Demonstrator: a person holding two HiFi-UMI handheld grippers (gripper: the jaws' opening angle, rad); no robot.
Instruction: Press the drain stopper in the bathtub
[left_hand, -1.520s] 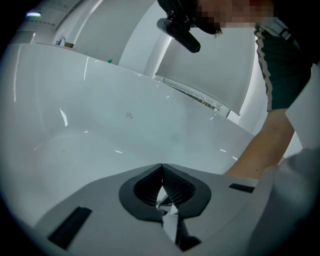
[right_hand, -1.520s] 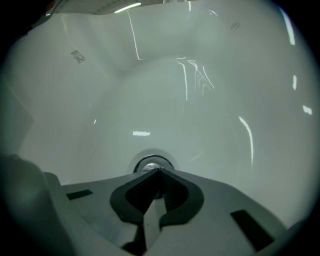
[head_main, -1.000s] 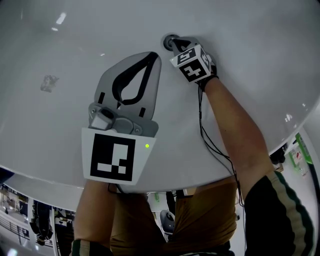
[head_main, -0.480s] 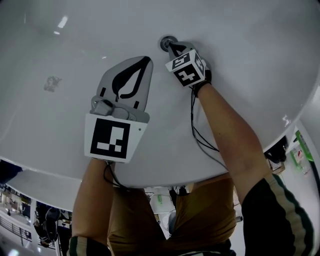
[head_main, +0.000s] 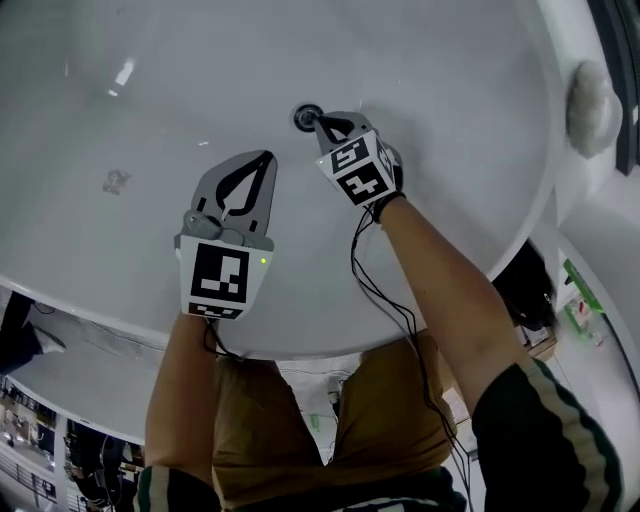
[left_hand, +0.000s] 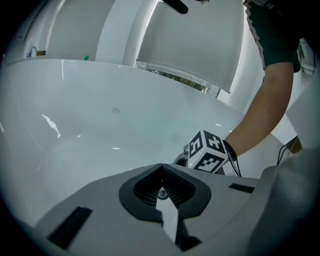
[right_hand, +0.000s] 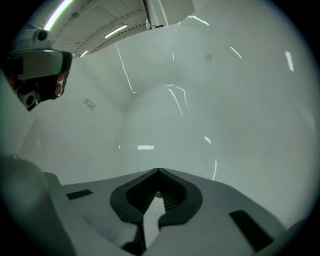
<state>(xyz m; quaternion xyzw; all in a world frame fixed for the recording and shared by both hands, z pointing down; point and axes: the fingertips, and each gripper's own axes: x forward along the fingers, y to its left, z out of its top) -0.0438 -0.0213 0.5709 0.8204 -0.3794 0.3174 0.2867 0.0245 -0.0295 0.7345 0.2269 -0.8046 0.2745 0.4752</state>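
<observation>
The drain stopper (head_main: 303, 117), a small dark-ringed metal disc, sits in the floor of the white bathtub (head_main: 450, 120). My right gripper (head_main: 320, 123) is shut with nothing between its jaws, and its tip rests right at the stopper's edge; I cannot tell if it touches. Its marker cube (head_main: 355, 168) sits just behind. My left gripper (head_main: 268, 155) is shut and empty, hovering over the tub floor to the left of the drain. The left gripper view shows its shut tip (left_hand: 161, 165) and the right gripper's cube (left_hand: 206, 151). The right gripper view shows only its shut tip (right_hand: 158, 170) and tub wall.
A round white fitting (head_main: 590, 95) sits on the tub wall at the upper right. A faint mark (head_main: 117, 181) lies on the tub floor at the left. A black cable (head_main: 375, 290) trails from the right gripper along the forearm. The tub rim (head_main: 130, 330) curves below.
The head camera has pulled back, so both grippers look smaller and more of the tub shows. The right gripper's tip stays at the drain; the left stays beside it.
</observation>
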